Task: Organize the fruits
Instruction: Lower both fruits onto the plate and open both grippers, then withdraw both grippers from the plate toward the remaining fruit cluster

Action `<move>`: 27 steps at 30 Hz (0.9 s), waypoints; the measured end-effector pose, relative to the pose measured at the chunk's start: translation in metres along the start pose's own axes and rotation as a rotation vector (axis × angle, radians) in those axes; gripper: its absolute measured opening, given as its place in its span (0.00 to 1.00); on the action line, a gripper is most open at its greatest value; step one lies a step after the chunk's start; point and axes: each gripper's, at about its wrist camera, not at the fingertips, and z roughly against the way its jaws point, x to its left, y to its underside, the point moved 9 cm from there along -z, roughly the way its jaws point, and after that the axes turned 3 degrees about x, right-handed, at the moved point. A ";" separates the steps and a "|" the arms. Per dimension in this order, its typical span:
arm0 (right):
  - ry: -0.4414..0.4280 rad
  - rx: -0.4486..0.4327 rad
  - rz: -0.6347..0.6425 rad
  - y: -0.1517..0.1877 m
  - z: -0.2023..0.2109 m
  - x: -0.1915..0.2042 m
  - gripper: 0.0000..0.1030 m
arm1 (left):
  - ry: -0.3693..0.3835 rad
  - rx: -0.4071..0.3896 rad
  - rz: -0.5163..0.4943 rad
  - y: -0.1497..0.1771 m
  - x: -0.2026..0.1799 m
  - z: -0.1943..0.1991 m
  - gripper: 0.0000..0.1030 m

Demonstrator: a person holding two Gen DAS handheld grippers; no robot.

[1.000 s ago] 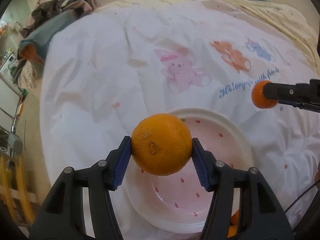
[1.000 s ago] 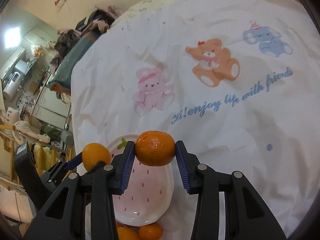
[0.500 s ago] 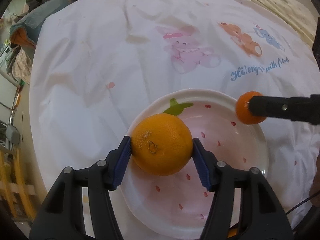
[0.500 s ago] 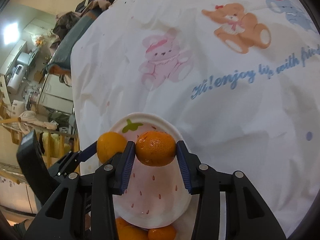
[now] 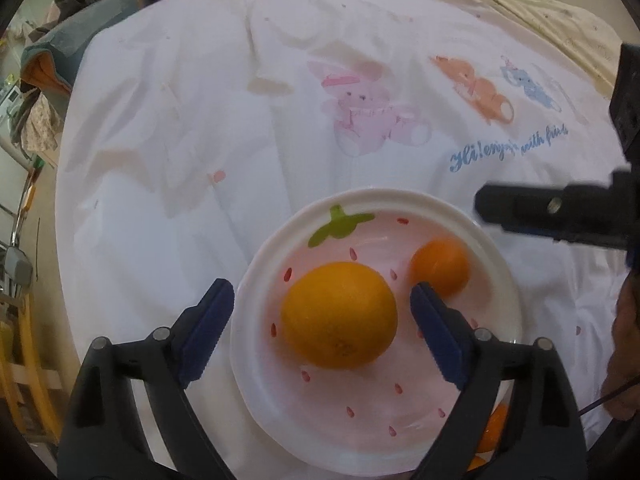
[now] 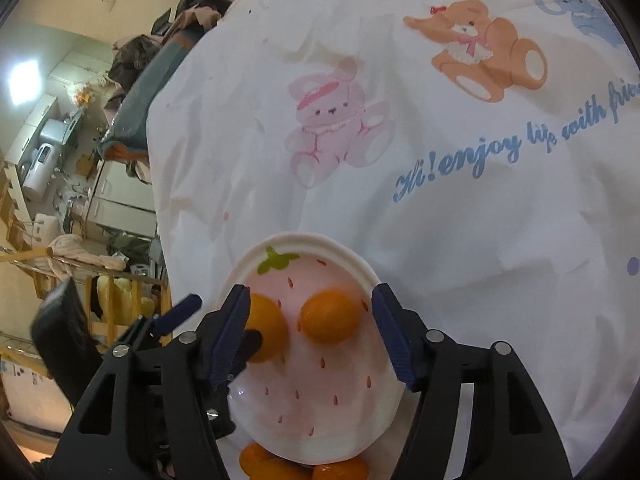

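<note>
Release is the step in hand, by my reading, and doing it well means lifting both claws straight up so no blue pad nudges the fruit over the shallow rim. The left gripper (image 5: 322, 318) has just been opening: its jaws stand spread, clear of the large, round, dimpled orange (image 5: 339, 321) that lies between them on the white round plate with pink strawberry print and green stalk (image 5: 400, 196). The right gripper (image 6: 308, 330) has likewise just been opening; its jaws are apart and the smaller, deeper-orange tangerine (image 6: 330, 317) sits free between them, touching neither pad.

In the left wrist view the tangerine (image 5: 439, 266) rests at about two o'clock of the large orange, just beside it. Both skins look glossy and firm; round as they are, they could roll if bumped. More small orange fruits (image 6: 304, 466) lie on the white cartoon-bear bedsheet (image 6: 440, 220) at six o'clock of the plate, partly hidden, so the task looks unfinished.
</note>
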 end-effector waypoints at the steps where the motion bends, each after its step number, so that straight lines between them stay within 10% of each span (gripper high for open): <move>1: 0.003 -0.006 0.002 -0.001 0.001 0.000 0.65 | -0.003 0.001 0.002 0.000 0.001 -0.001 0.85; 27: 0.091 -0.146 0.068 0.000 0.059 0.011 0.72 | -0.008 -0.132 0.052 -0.001 0.014 0.063 0.85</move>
